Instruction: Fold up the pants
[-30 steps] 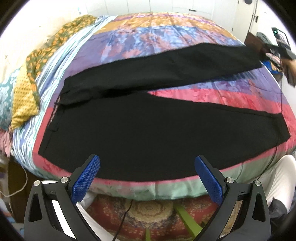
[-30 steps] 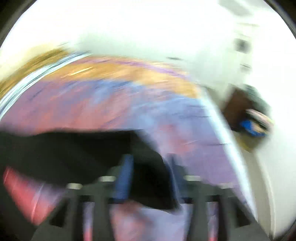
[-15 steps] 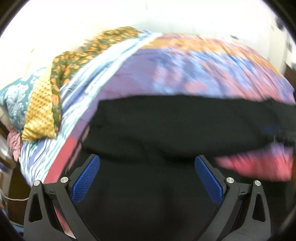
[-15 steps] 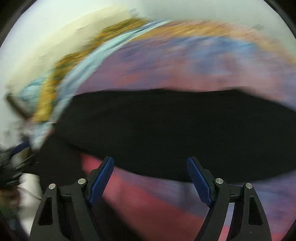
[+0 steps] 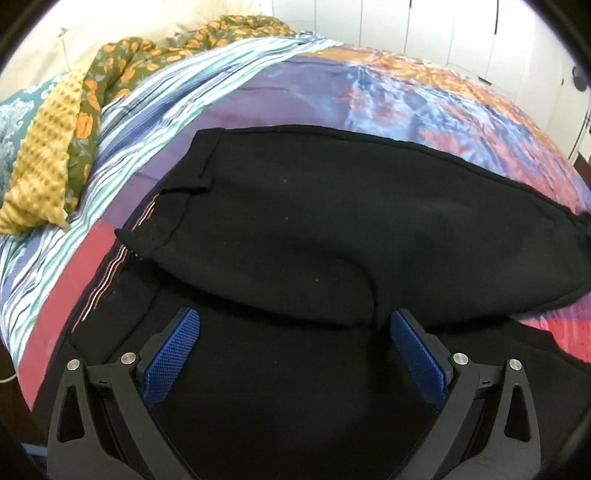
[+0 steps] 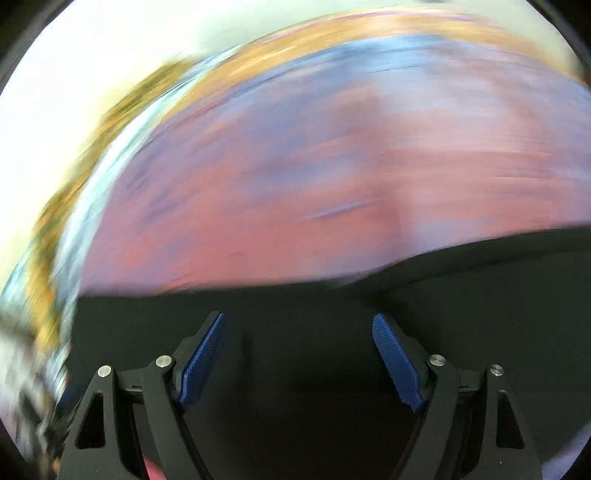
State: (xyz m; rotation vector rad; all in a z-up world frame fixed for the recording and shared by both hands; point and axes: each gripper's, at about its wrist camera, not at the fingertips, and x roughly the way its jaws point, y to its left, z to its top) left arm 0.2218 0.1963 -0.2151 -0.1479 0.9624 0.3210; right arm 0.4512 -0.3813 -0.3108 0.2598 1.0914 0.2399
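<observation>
Black pants lie on a colourful patchwork bedspread. The waistband is at the left, and the far leg lies draped over the near part. My left gripper is open and empty, low over the near part of the pants, just before the fold edge. In the right wrist view, which is blurred by motion, the pants fill the lower half. My right gripper is open and empty just above the black cloth.
A yellow waffle blanket and an orange-flowered green cloth lie bunched at the bed's far left. White cupboard doors stand behind the bed.
My left gripper moved in from the bed's edge to low over the pants. My right gripper opened, let go of the leg end and swung over the cloth. The far leg now overlaps the near part.
</observation>
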